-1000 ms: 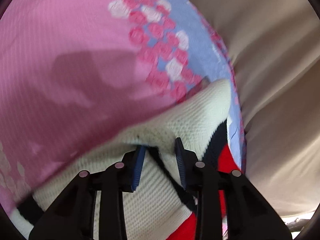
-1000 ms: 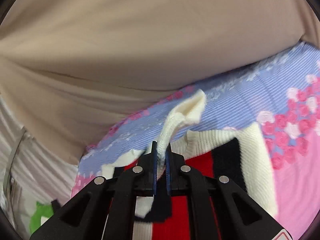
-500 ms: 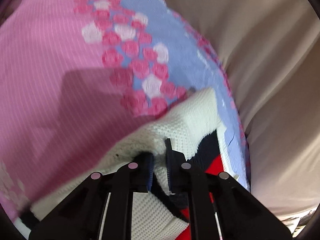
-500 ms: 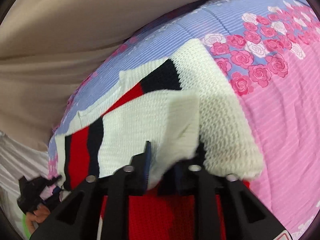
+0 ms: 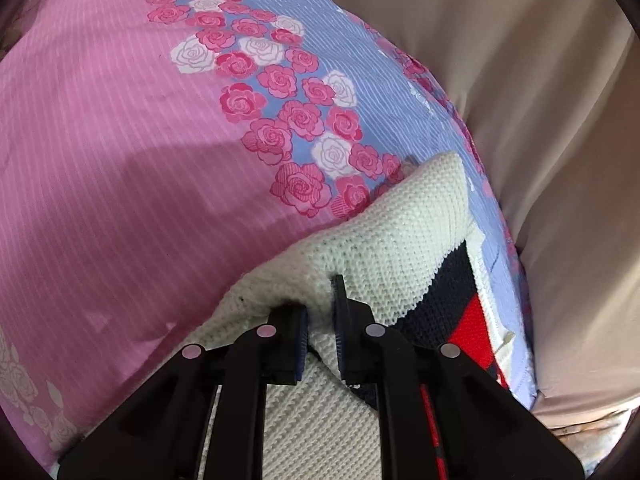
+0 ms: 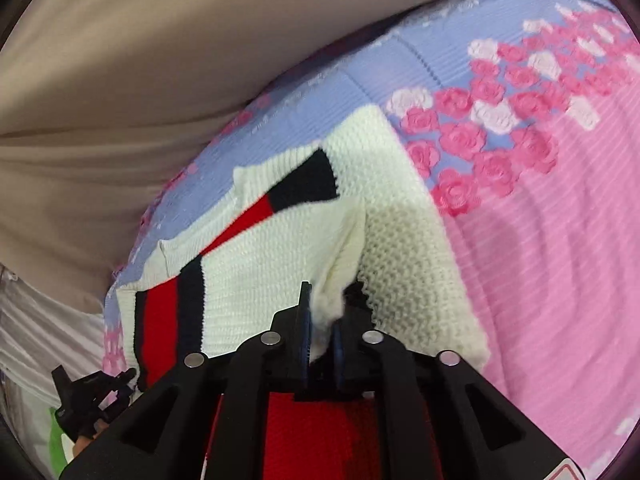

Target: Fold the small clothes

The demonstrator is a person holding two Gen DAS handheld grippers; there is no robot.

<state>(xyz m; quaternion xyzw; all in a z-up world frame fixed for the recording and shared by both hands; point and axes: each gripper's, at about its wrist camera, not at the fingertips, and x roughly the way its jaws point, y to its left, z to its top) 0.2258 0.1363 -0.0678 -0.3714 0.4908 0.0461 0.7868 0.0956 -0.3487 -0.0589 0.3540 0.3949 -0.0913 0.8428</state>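
Note:
A small cream knit sweater (image 5: 404,232) with navy and red stripes lies on a pink and blue rose-print sheet (image 5: 120,152). My left gripper (image 5: 320,320) is shut on a fold of its cream edge. In the right wrist view the sweater (image 6: 256,264) is partly folded over itself, and my right gripper (image 6: 322,320) is shut on a cream corner held above the red part. The left gripper (image 6: 92,396) shows small at the lower left of that view.
A beige cloth backdrop (image 5: 540,100) rises behind the sheet and also fills the top of the right wrist view (image 6: 160,60). The sheet's edge (image 5: 520,320) runs along it. A green item (image 6: 56,444) sits at the lower left.
My left gripper closed on the sweater's cream edge. My right gripper carried its cream corner up and over, so the sweater now lies doubled across the sheet.

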